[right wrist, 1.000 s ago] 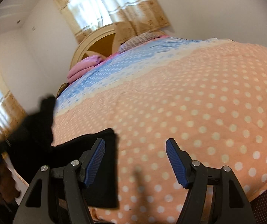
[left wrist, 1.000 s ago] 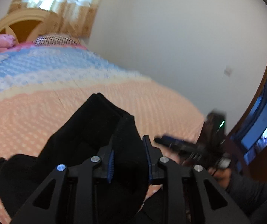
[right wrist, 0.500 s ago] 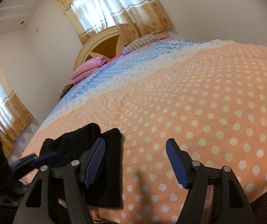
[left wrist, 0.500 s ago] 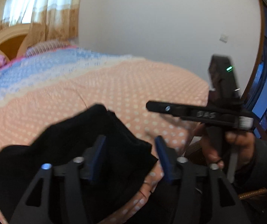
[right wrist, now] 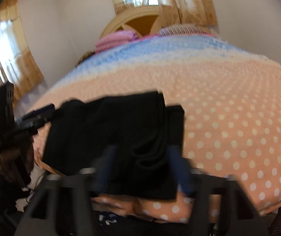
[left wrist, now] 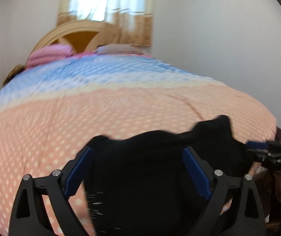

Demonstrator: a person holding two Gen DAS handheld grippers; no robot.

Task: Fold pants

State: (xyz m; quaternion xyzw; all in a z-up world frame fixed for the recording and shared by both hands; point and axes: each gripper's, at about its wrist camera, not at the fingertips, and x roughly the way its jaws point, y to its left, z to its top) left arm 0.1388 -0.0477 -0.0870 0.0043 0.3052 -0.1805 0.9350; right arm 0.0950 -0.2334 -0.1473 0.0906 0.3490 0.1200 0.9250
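Note:
The black pants lie bunched and partly folded at the near edge of the bed, also in the right wrist view. My left gripper is open, its blue-padded jaws astride the pants with nothing held. My right gripper is blurred by motion; its jaws stand apart over the near end of the pants. The right gripper shows at the right edge of the left wrist view, and the left gripper at the left of the right wrist view.
The bed carries a peach polka-dot blanket with a blue band farther back. Pink bedding and a pillow lie by the arched headboard. Curtained windows and white walls lie behind.
My left gripper let go of the pants, opened wide and swung to face the headboard. My right gripper moved left over the pants, its jaws somewhat closer together.

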